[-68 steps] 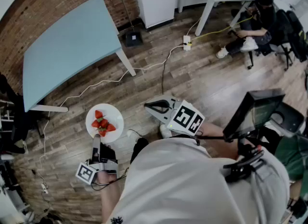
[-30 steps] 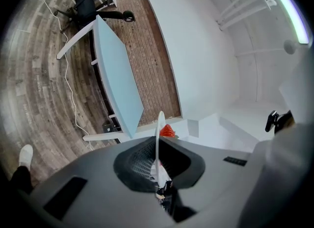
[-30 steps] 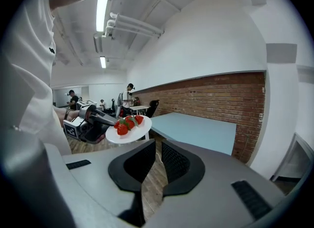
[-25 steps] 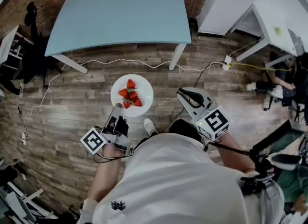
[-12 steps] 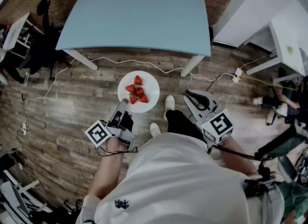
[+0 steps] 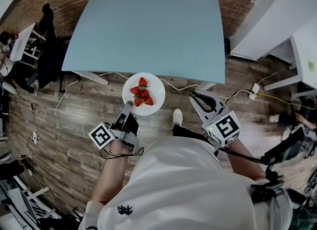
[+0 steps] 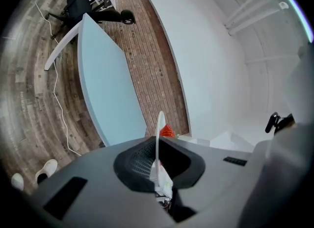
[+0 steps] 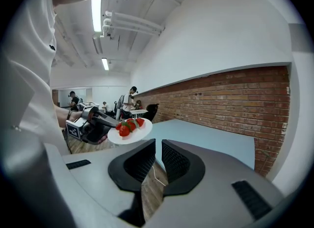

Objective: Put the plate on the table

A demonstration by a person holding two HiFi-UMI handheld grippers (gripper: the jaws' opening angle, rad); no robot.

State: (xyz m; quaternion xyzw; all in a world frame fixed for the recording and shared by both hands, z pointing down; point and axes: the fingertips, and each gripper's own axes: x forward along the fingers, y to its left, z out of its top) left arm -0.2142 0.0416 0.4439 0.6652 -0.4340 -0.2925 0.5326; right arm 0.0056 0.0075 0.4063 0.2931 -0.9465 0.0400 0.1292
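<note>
Just short of the blue table, strawberry plate pinched by left tool; right tool narrowly apart, empty.

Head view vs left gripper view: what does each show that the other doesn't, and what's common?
Head view only: the plate's top face with the strawberries piled on it, the right gripper off to the plate's right, and both grippers' marker cubes.

Left gripper view only: the left gripper with its jaws shut on the plate's rim, the plate seen edge-on, plus an office chair and the white wall.

Both: the plate, strawberries, the light blue table, the brick wall and the wood floor.
</note>
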